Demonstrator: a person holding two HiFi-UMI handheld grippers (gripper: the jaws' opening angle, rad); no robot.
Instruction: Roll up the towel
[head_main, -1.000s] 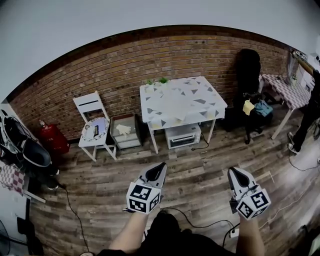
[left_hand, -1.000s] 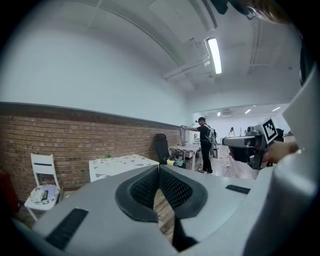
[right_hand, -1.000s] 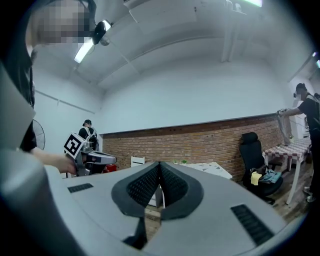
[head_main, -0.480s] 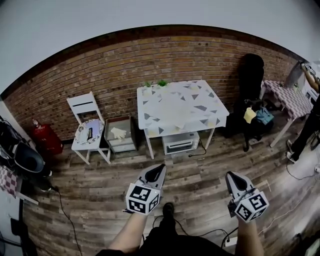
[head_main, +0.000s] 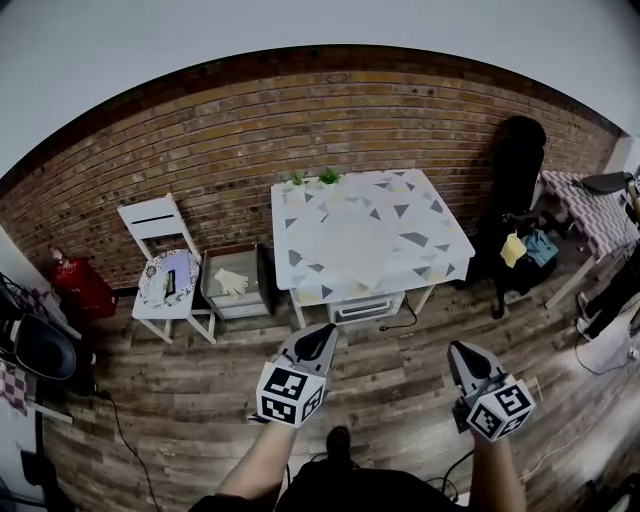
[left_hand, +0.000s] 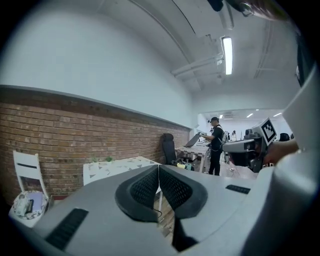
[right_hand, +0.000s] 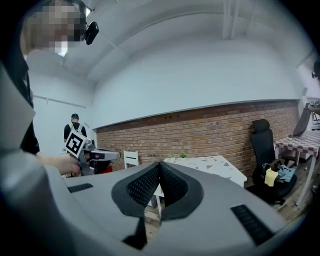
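Note:
A white table (head_main: 440, 215) with a grey-triangle cloth stands against the brick wall, ahead of both grippers. A pale towel (head_main: 352, 238) seems to lie flat on its middle, hard to tell from the cloth. My left gripper (head_main: 323, 334) is held over the wooden floor, short of the table's front edge, shut and empty. My right gripper (head_main: 457, 350) hangs level with it to the right, also shut with nothing between its fingers. In the left gripper view the left gripper (left_hand: 158, 168) points at the table (left_hand: 112, 166). The right gripper (right_hand: 160, 164) in its own view faces the table (right_hand: 212, 163) too.
A white chair (head_main: 150, 222) and an open crate (head_main: 232, 282) with a pale glove stand left of the table. A small oven (head_main: 365, 308) sits under it. A black office chair (head_main: 520, 175), a checked table (head_main: 590, 205) and a person stand at the right. A cable (head_main: 120, 440) lies on the floor.
The table, chair and wall have drawn nearer and slid lower in the head view. Both grippers keep their places in the frame, still shut.

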